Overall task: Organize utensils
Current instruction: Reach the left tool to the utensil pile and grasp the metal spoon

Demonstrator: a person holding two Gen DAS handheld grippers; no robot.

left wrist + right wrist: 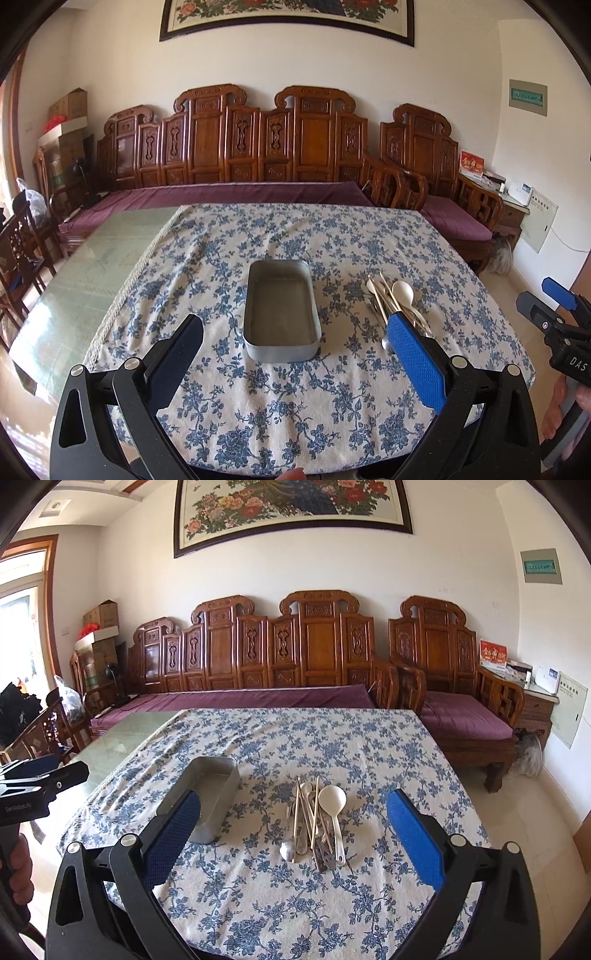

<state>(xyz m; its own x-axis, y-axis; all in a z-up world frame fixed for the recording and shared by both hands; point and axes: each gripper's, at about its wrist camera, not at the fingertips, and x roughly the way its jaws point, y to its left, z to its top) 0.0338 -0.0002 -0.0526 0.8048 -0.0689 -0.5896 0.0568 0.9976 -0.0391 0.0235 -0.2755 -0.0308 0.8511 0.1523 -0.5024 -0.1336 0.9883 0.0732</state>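
- A table [110, 258] carries a blue-flowered tablecloth [277, 236] over most of its top.
- The left gripper [295, 332] hangs above the near edge with its jaws spread wide, holding nothing.
- The right gripper [291, 812] is likewise spread wide and empty.
- A metal tray [280, 350] sits mid-cloth.
- Just to its right lies a pile of utensils [314, 827]: chopsticks, metal spoons, a white spoon [332, 797].
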